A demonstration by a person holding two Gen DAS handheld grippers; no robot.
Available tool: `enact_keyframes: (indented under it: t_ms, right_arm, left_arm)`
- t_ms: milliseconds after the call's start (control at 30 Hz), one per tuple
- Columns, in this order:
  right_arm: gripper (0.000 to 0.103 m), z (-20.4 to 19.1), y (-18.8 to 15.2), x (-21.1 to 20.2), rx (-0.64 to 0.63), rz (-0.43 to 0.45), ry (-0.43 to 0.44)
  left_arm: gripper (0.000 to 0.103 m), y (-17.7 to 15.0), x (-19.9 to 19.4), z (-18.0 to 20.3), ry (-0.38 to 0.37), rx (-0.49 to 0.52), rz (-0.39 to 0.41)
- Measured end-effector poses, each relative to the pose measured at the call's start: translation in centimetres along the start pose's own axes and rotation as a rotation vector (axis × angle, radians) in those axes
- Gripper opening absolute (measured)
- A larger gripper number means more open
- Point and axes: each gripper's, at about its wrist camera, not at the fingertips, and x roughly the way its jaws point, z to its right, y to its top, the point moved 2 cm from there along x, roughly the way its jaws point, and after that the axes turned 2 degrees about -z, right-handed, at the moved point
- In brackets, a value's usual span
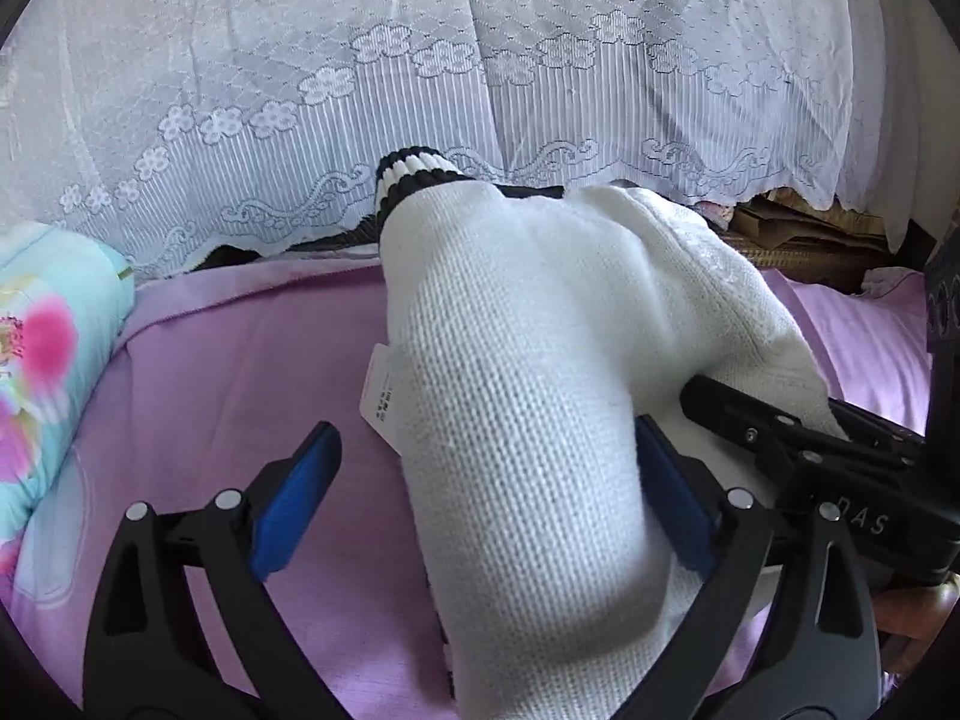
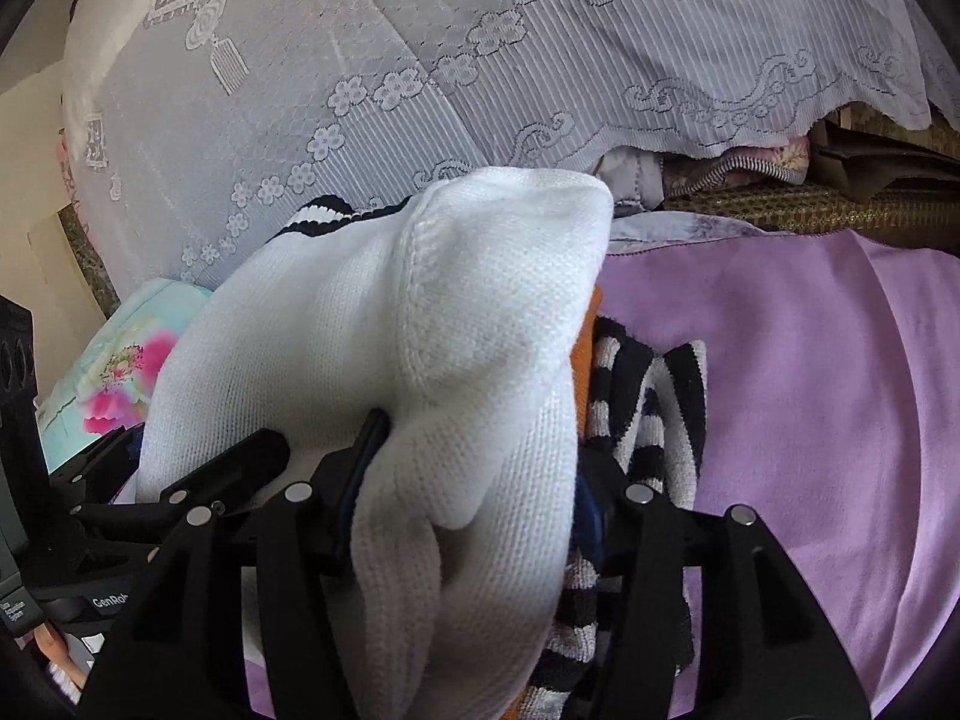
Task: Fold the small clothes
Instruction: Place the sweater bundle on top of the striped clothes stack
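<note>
A white sweater [image 1: 528, 372] lies bunched over the purple sheet [image 1: 240, 360], running out ahead between my fingers. My left gripper [image 1: 480, 498] stands wide, the knit against its right pad [image 1: 672, 498] only (the left pad is clear). My right gripper [image 2: 468, 480] is clamped on a fold of the sweater [image 2: 432, 324]; a striped cloth [image 2: 648, 396] lies just right of it.
</note>
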Motion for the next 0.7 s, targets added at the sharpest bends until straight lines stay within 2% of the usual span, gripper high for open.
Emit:
enact_keyframes:
  t_ms: [300, 333, 367, 433, 533, 700]
  right_arm:
    - [0.058, -0.2, 0.1, -0.6, 0.037, -0.012, -0.006]
    - [0.064, -0.3, 0.1, -1.0, 0.041, -0.007, -0.021]
    - [0.068, -0.2, 0.0, -1.5, 0.047, 0.003, -0.032]
    - [0.068, -0.3, -0.4, -2.4, 0.051, 0.019, -0.023]
    - [0.068, -1.1, -1.2, -4.0, 0.022, 0.032, -0.059]
    - [0.069, -1.9, -3.4, -7.5, -0.005, 0.069, -0.105]
  left_arm:
    - [0.100, 0.3, -0.3, -0.7, -0.019, -0.048, -0.032]
    - [0.100, 0.4, -0.6, -0.7, -0.013, -0.051, -0.032]
    - [0.100, 0.4, -1.0, -0.7, -0.001, -0.048, -0.028]
    - [0.100, 0.4, -1.8, -0.4, 0.038, -0.031, -0.017]
    - [0.100, 0.2, -3.7, 0.7, 0.118, 0.035, 0.017]
    - [0.100, -1.0, -7.4, 2.0, 0.165, 0.086, 0.068]
